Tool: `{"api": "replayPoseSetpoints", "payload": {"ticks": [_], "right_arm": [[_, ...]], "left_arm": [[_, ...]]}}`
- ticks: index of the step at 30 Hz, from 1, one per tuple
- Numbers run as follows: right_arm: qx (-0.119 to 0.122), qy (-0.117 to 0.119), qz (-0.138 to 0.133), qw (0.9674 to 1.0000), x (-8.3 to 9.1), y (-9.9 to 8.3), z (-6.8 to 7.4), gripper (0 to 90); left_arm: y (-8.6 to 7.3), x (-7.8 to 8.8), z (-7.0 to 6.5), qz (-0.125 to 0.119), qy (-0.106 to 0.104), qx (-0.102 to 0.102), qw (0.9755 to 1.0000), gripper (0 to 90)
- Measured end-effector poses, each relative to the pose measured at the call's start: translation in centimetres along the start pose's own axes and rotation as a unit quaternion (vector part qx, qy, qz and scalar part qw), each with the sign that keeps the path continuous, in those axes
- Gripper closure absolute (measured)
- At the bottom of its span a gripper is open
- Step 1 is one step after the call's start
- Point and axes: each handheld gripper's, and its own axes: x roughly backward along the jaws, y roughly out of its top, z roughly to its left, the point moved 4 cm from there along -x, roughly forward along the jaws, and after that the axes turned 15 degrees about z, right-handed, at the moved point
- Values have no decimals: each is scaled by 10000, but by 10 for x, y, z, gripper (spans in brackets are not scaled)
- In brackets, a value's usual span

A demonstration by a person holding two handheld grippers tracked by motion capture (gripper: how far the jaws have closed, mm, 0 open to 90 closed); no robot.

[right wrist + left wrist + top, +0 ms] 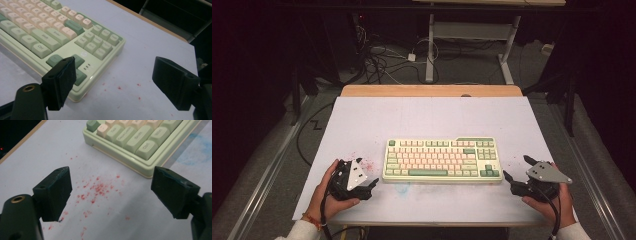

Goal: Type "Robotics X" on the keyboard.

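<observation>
A pale green and cream keyboard (442,160) lies flat in the middle of the white table top (432,120). My left gripper (371,187) rests near the keyboard's front left corner (147,171), jaws wide apart and nothing between them, held by a hand. Between its jaws in the left gripper view (111,192) I see only bare table with red specks. My right gripper (515,174) sits off the keyboard's front right corner (80,96), also open and empty (113,83). Its left jaw overlaps the keyboard's corner keys in the right gripper view.
Red specks (97,188) stain the table left of the keyboard, and a faint blue smear (197,147) lies in front of it. The table's wooden far edge (432,90) borders a dark floor with cables (382,62) and a desk frame (507,45).
</observation>
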Motion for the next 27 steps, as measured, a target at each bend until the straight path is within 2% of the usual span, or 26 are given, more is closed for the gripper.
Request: {"api": "replayPoseSetpoints", "payload": {"ticks": [3, 7, 9, 19, 21, 25, 27], "right_arm": [[-65, -13, 28, 10000, -1, -6, -3, 168], [-219, 2, 70, 9997, -2, -16, -6, 164], [-293, 3, 95, 9995, -2, -19, -6, 164], [-266, -33, 83, 9996, 1, -23, -4, 164], [-235, -48, 90, 9997, 1, -22, -3, 165], [-167, -69, 48, 9998, 3, -18, 1, 165], [-124, -86, 66, 9999, 4, -18, 3, 164]], "left_arm": [[-6, -4, 1, 94, -5, 29, 10000, 160], [-12, -9, -2, 160, -133, 120, 9997, 160], [-13, -12, -4, 182, -203, 76, 9996, 160], [-9, -14, -8, 206, -221, 2, 9995, 160], [-9, -13, -9, 141, -268, 26, 9995, 160], [-11, -15, -11, 206, -300, -45, 9993, 160], [-11, -15, -11, 154, -354, -24, 9993, 160]]}}
